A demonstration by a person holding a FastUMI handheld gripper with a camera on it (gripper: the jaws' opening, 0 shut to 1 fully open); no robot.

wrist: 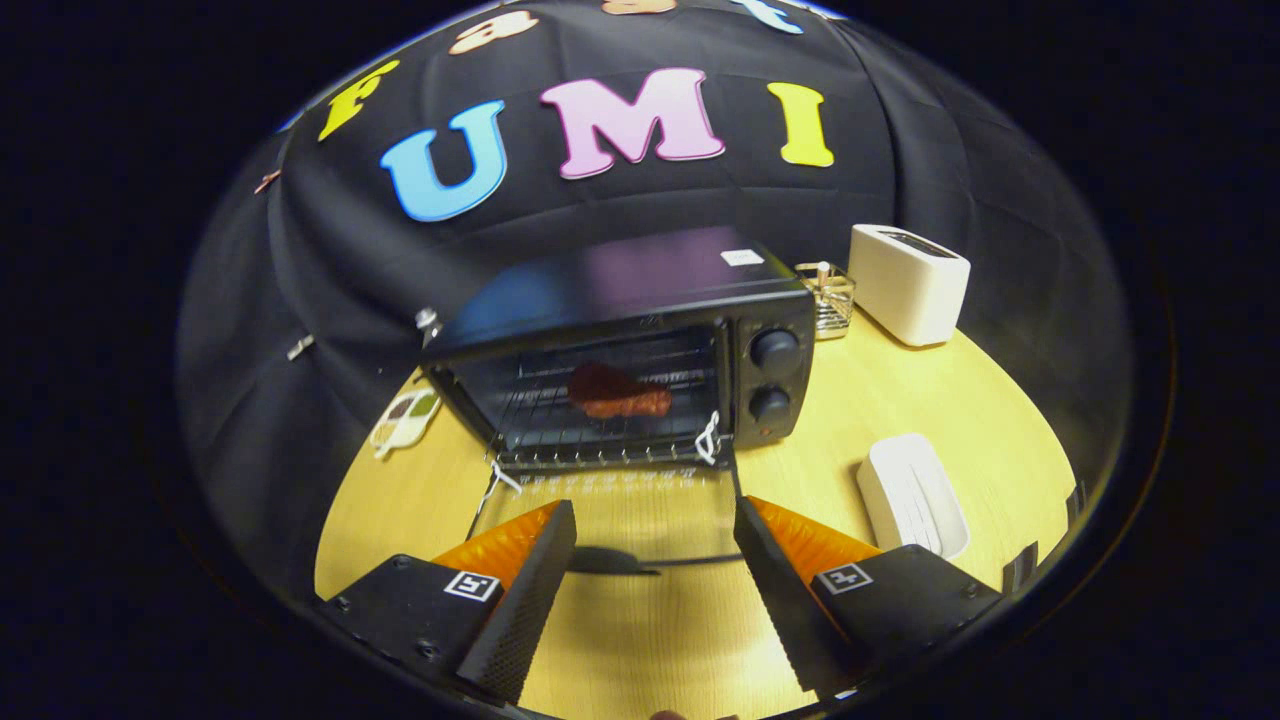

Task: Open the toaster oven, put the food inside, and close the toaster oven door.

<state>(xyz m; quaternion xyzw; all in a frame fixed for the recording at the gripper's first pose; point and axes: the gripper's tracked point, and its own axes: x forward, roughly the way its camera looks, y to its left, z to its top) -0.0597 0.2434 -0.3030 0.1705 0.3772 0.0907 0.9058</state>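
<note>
A: Where does the toaster oven (640,330) stand?

B: On the yellow wooden tabletop (960,400), ahead of the gripper (655,530), with the black cloth wall behind it. Its glass door (610,520) is folded all the way down and lies flat toward the jaws, so the wood shows through the pane.

A: And the food?

B: A reddish-brown piece of meat (618,392) lies on the wire rack (600,425) inside the open cavity, roughly in the middle of the rack.

A: What are the jaws doing?

B: They are spread wide and hold nothing. The door's dark handle (615,562) sits in the gap between them, near the front edge of the lowered door. I cannot tell whether either finger touches it; both fingertips seem to stand just clear of it at either side.

A: Anything on the oven itself?

B: Two round knobs (773,375), one above the other, on the panel to the right of the cavity, and a small white label on the top.

A: What else is on the tabletop?

B: A white slot toaster (910,283) beyond the oven on the right, a small wire holder (828,298) between that and the oven, a white ribbed dish (912,495) lying near the right finger, and a pale palette-like tray (405,418) with coloured patches left of the oven.
</note>
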